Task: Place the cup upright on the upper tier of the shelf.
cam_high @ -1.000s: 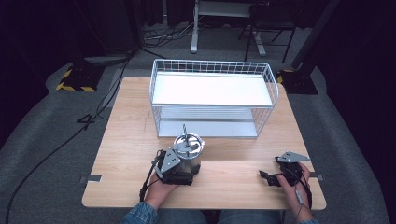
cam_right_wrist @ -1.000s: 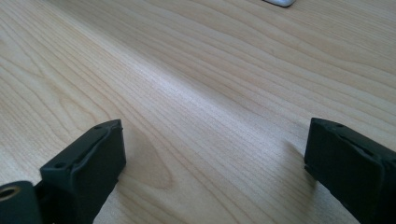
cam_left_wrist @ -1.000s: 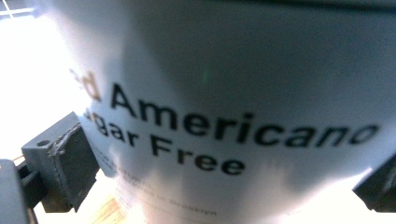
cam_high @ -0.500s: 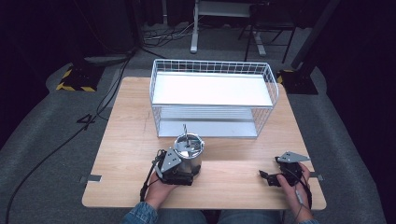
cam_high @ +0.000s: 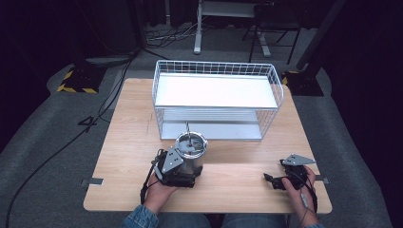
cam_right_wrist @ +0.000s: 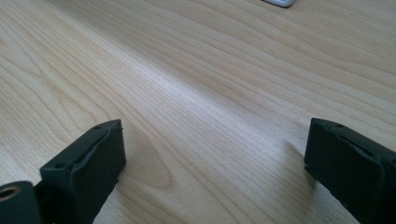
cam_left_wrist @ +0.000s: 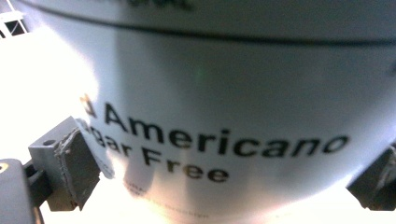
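A grey lidded cup (cam_high: 191,145) with a straw stands on the wooden table (cam_high: 128,123), just in front of the wire basket. Up close its side (cam_left_wrist: 233,93) reads "Americano Sugar Free". My left gripper (cam_high: 189,164) reaches around the cup from the near side, one jaw on each flank and the pads (cam_left_wrist: 77,165) pressed to its wall, so it is shut on the cup. Near the table's front right corner, my right gripper (cam_high: 270,180) points left. It stands open (cam_right_wrist: 215,158) over bare wood with nothing between its jaws.
A white wire basket (cam_high: 216,107) with a white shelf on top takes up the far middle of the table. Bare wood lies to the left of the cup and between the two grippers. The front edge is close behind both hands.
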